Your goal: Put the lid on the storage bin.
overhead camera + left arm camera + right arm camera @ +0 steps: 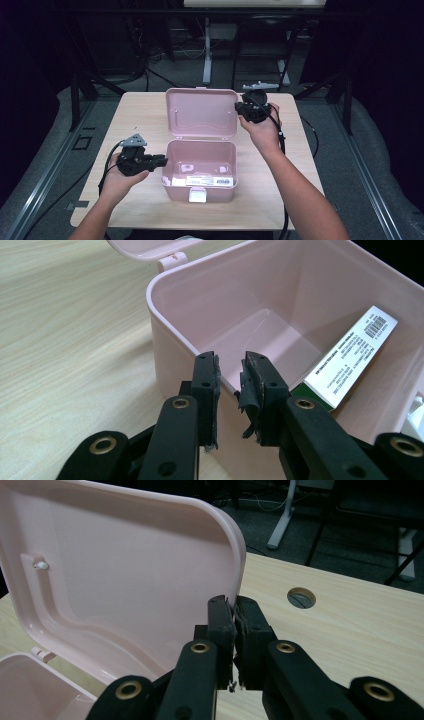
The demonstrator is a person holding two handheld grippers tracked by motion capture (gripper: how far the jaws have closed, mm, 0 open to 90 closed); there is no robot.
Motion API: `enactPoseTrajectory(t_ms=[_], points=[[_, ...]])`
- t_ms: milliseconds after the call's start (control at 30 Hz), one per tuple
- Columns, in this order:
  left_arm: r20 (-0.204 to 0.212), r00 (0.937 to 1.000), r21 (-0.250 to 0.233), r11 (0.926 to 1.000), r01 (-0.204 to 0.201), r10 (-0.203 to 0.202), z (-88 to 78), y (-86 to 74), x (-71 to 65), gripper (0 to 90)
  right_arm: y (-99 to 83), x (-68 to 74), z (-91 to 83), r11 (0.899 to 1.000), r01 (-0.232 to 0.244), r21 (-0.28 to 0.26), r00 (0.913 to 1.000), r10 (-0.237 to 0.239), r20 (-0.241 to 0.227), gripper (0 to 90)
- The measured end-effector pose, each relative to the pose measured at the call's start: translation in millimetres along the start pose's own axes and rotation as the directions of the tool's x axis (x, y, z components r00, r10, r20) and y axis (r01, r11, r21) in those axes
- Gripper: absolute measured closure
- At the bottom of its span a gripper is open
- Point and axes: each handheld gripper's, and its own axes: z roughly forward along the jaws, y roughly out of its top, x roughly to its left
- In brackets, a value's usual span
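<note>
From the high view, the pink box (pixel 200 170) sits open near the middle of the worktop (pixel 130 115), its lid (pixel 201 113) swung back and standing up behind the tub. Your left gripper (pixel 159 161) hovers just to the left of the box, its jaws pointing at the box's left wall, and your right gripper (pixel 240 106) is up at the lid's right edge, held in your right hand (pixel 263 131). In the left gripper view, your jaws stand a little apart with nothing between them; they sit just outside the near corner of the box (pixel 280 310), and a white printed label (pixel 352 355) lies inside the box against its wall. In the right gripper view, your right gripper (pixel 235 611) has its jaws brought together so the pads all but meet, and the right edge of the lid (pixel 120 575) rises just beyond their tips; whether the rim is pinched between them you cannot tell from here. To the right of the lid, a round hole (pixel 301 597) shows in the worktop.
</note>
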Motion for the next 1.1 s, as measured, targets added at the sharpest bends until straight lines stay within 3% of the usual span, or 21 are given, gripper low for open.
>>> enactPoseTrajectory(t_ms=[100,400,767,1100], points=[[0.008,0.9999,0.001,1.0000,0.006,-0.006,-0.5,-0.3,1.4,75.9,-2.9,2.5,-5.3,1.000,0.024,-0.017,0.9997,-0.024,-0.001,86.2],[0.012,0.9999,0.006,0.9999,0.010,-0.010,-0.4,1.1,2.6,75.5,-8.6,3.5,-15.9,0.999,0.007,-0.042,0.9994,-0.009,-0.033,86.4],[-0.014,0.9997,-0.014,0.9997,0.021,-0.022,-5.6,8.4,10.7,72.7,-15.8,5.1,-26.8,0.998,0.020,-0.064,0.9981,-0.024,-0.058,86.7],[-0.042,0.9989,-0.061,0.9980,0.018,-0.020,-16.1,27.7,12.6,69.0,-20.7,9.6,-33.7,0.996,0.042,-0.079,0.9978,-0.046,-0.047,86.7]])
